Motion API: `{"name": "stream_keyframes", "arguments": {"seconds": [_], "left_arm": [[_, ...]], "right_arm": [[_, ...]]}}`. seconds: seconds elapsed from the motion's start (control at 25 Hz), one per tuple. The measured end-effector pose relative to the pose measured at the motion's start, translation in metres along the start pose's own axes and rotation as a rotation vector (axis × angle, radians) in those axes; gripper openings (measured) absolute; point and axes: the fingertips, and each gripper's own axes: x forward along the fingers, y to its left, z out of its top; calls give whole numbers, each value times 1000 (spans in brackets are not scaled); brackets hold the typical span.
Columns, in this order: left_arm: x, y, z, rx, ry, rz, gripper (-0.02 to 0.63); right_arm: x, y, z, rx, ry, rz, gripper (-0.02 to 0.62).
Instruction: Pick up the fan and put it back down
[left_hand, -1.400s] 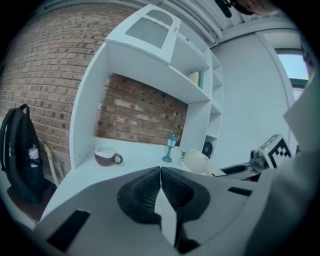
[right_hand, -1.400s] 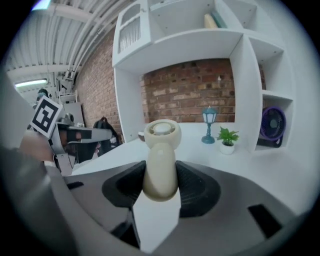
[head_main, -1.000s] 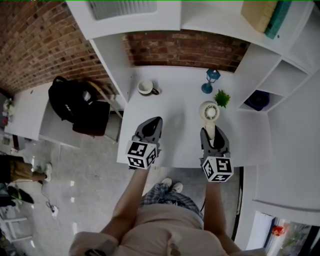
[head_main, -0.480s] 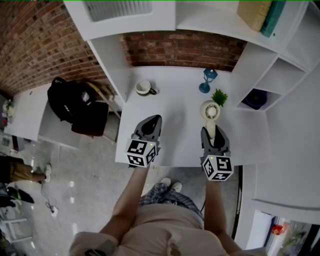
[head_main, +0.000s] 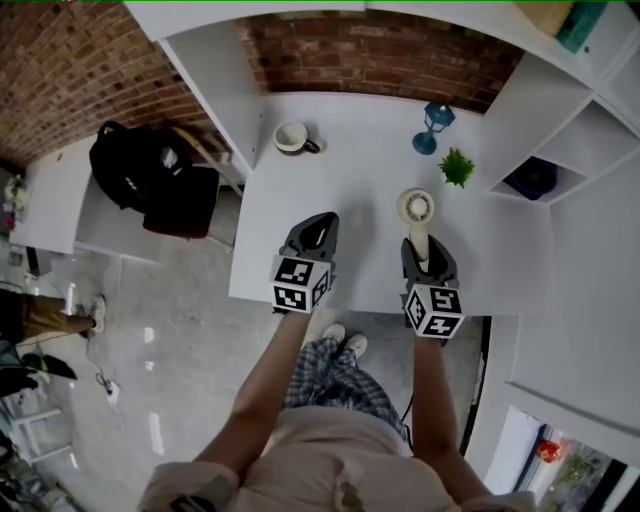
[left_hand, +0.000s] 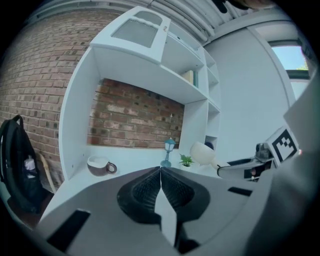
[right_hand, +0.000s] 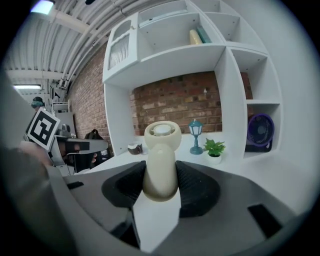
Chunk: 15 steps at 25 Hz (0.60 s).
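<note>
White tabletop (head_main: 360, 150) up front, brick wall (head_main: 380, 50) behind it, white shelving either side. Right claw (head_main: 422, 250) is clamped on the cream fan (head_main: 417, 210): both pads press the handle, one per side, w/ the butt end sitting back between the jaws. Round fan head sticks out just past the claw tips, pointing away from the person. Can't tell if the fan touches the tabletop or hangs just above it.

Left claw (head_main: 322, 222), level w/ the right one and well apart from it, is closed, tips meeting, nothing between them.

Ahead of the left claw and a bit left: mug (head_main: 292, 137), near the back wall. Beyond the fan head, slightly right of the right claw's line: blue lantern (head_main: 434, 127), then a small green plant (head_main: 457, 167) nearer the claw. Further right, a purple fan (head_main: 533, 178) sits in a shelf cubby. Far left of the left claw, off the tabletop: black backpack (head_main: 135, 180).
</note>
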Motion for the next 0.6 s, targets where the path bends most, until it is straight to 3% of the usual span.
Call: {"name": "stream_keyframes", "arguments": {"seconds": [0.28,0.6], "left_arm": [[17,3,-53,-46,94,0,28],[17,4,-80,-79,134,2,28]], "right_arm": [[28,-3,-69,32,197,12,204],[43,-1,-118,43,367,22,204]]}}
